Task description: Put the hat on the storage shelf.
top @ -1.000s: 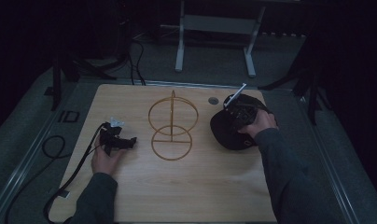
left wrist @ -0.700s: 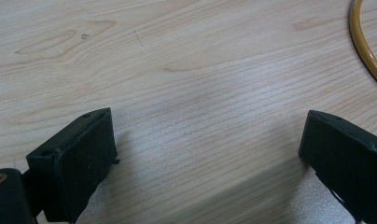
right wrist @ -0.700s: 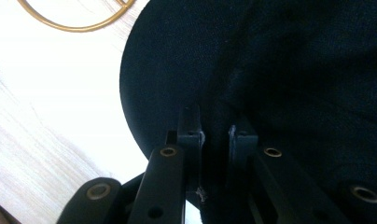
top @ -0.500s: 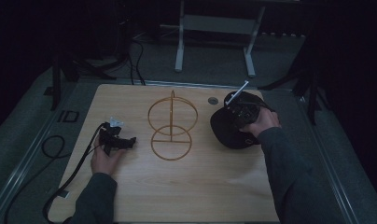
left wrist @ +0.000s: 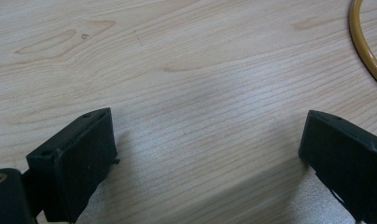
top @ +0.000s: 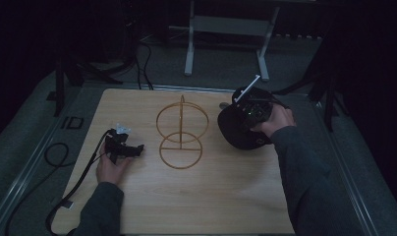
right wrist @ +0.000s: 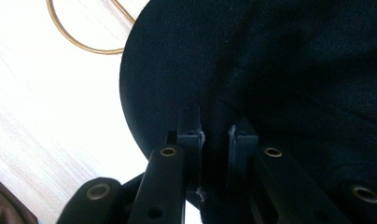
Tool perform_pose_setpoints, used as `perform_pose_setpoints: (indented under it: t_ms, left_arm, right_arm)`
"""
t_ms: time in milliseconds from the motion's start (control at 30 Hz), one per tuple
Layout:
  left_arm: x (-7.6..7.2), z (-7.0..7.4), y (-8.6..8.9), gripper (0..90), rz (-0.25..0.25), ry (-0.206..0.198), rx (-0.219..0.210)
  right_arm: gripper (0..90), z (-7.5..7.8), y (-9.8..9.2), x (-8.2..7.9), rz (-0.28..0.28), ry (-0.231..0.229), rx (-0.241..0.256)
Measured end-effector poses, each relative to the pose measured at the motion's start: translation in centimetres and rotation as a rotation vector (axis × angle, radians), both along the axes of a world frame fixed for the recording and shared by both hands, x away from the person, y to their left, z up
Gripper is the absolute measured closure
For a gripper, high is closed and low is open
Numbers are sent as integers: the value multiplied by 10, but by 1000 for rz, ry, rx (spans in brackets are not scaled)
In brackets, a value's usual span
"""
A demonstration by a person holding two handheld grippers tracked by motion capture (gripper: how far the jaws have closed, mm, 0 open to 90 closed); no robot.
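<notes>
**Right hand shifted a touch on the cap; left side unchanged**

Barely anything moved vs. the earlier frames: our right hand [top: 275,120] sits slightly differently on the black cap [top: 238,130], while the left hand [top: 110,164] and left gripper [top: 130,151] stay put on the table [top: 196,201].

Right gripper [right wrist: 213,135]: jaws nearly together, pinching a fold of the cap fabric near the brim edge. The cap lies on the table's right side, just beside the gold wire stand [top: 181,132].

Left gripper in its own view [left wrist: 207,154]: jaws wide apart, nothing between them, bare wood below; the stand's base ring [left wrist: 366,46] curves past at top right.

Cable [top: 73,187] trails off the left gripper toward the table's near-left edge. Surroundings are dark; a grey frame [top: 226,24] stands beyond the table.
</notes>
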State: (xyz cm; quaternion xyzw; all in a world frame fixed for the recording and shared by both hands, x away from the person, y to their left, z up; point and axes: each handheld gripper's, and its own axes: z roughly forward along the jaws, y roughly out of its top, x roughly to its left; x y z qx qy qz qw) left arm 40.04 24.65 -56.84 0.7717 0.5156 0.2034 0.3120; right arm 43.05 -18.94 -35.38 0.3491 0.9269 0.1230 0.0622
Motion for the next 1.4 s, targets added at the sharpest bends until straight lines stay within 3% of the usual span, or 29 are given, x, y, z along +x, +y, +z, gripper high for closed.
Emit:
perform_pose_setpoints:
  t_ms: [367, 1400]
  left_arm:
    - [0, 0, 0, 34, 0, 0, 0]
    - [0, 0, 0, 34, 0, 1, 0]
  right_arm:
    - [798, 18, -5, -1, 12, -4, 16]
    - [795, 62, 15, -3, 67, -42, 17]
